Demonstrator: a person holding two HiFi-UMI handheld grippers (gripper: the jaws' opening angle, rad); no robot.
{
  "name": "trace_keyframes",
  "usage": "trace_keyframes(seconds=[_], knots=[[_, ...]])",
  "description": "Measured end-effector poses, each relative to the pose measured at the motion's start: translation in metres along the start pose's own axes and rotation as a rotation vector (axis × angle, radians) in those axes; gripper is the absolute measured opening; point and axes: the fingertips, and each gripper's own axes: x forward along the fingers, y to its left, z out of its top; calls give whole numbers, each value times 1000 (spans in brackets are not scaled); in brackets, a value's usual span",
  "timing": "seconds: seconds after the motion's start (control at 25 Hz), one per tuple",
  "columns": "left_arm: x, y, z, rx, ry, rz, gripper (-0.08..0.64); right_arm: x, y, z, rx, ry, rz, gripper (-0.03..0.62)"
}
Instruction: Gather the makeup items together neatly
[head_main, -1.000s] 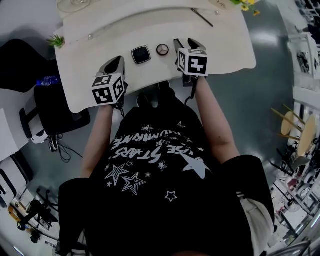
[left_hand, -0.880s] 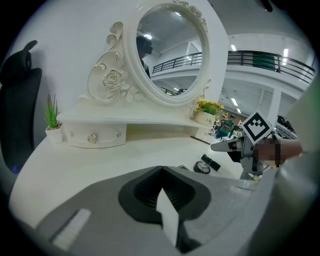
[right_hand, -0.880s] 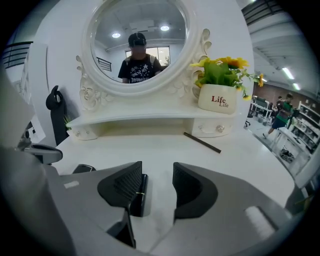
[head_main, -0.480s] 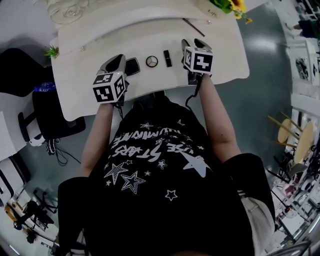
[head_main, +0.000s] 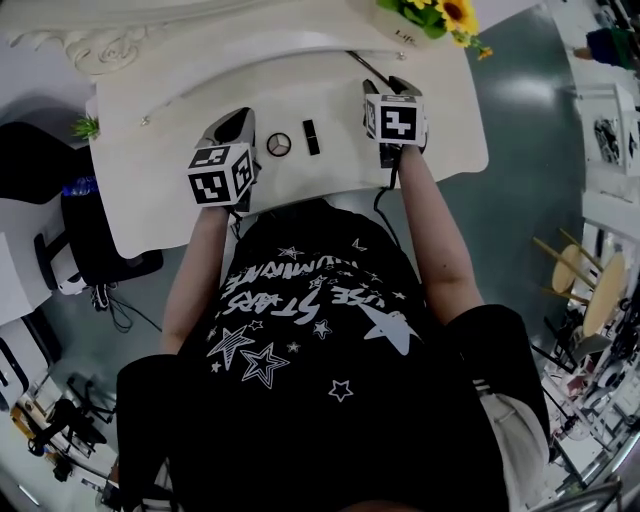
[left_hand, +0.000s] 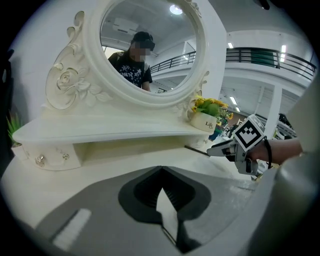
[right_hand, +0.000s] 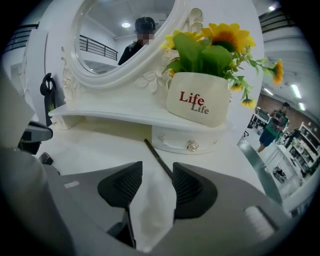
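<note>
Head view: both grippers have drifted right along the dresser top; square compact now unseen (probably under the left gripper), round compact and lipstick between it and the right gripper. Left gripper view: jaws pressed together, empty. Right gripper view: jaws narrowly parted, empty; thin pencil straight ahead, likely next pickup, flower pot beyond.

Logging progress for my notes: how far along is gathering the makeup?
Looks done: the compact and lipstick lie side by side on the table. In hand: nothing; the left hand-held gripper is shut and empty, the right hand-held gripper open, facing the pencil. Left: the pencil lies apart near the drawer, not yet brought to the others.
</note>
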Motion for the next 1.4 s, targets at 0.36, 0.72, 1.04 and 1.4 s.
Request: trace_keyframes(seconds=[0.36, 0.72, 1.04, 1.4], knots=[[26, -11, 5, -11, 17, 18, 0, 28, -13, -2, -160, 83, 96, 175], [32, -8, 4, -28, 24, 42, 2, 36, -9, -10, -282, 203, 178, 147], [34, -8, 4, -37, 28, 51, 2, 42, -1, -5, -342, 222, 249, 67], [32, -9, 2, -38, 26, 47, 2, 39, 1, -3, -268, 239, 275, 66]])
